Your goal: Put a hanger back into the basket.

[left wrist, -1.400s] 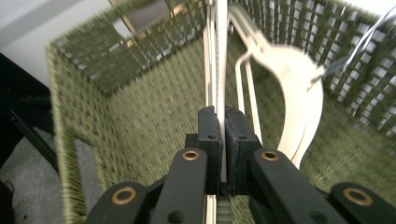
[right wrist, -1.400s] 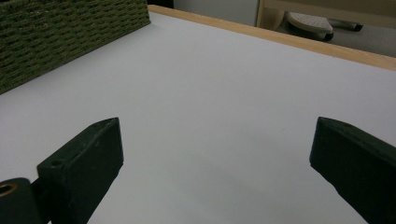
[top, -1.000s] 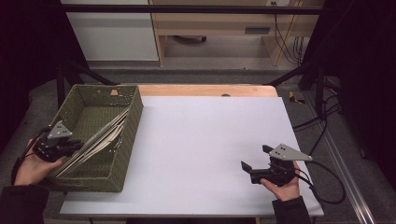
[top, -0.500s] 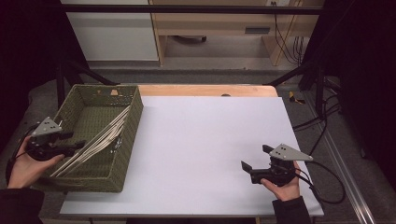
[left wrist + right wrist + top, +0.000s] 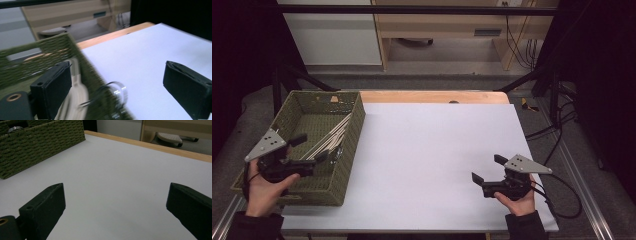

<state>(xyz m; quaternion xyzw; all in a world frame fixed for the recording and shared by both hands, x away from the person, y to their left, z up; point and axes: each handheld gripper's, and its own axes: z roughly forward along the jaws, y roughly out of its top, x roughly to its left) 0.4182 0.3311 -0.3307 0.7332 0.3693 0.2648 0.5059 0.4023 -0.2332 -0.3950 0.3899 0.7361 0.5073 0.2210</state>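
Note:
An olive woven basket [image 5: 354,150] stands at the table's left and holds a bundle of pale flat sticks [image 5: 334,135]. My left gripper [image 5: 309,150] hovers over the basket's near left part. Its jaws have just been opening and now stand wide, pressing on nothing. In the left gripper view the gripper [image 5: 117,67] looks past the blurred basket wall [image 5: 95,75], the pale sticks [image 5: 77,90] and a shiny metal ring [image 5: 117,92]. My right gripper [image 5: 488,168] rests open low over the white tabletop at the near right. In its own view the right gripper [image 5: 117,186] has only bare table between its pads.
The white tabletop [image 5: 437,150] stretches between basket and right gripper, with a wooden strip [image 5: 432,96] along its far edge. Black cables [image 5: 562,185] trail off the right side. The basket [image 5: 37,142] appears far left in the right gripper view, with a metal piece [image 5: 15,129] inside.
The left gripper's jaws went from shut at the sticks to wide open, and the hand drew back over the basket's near left corner. The sticks stay in the basket. The right gripper kept still.

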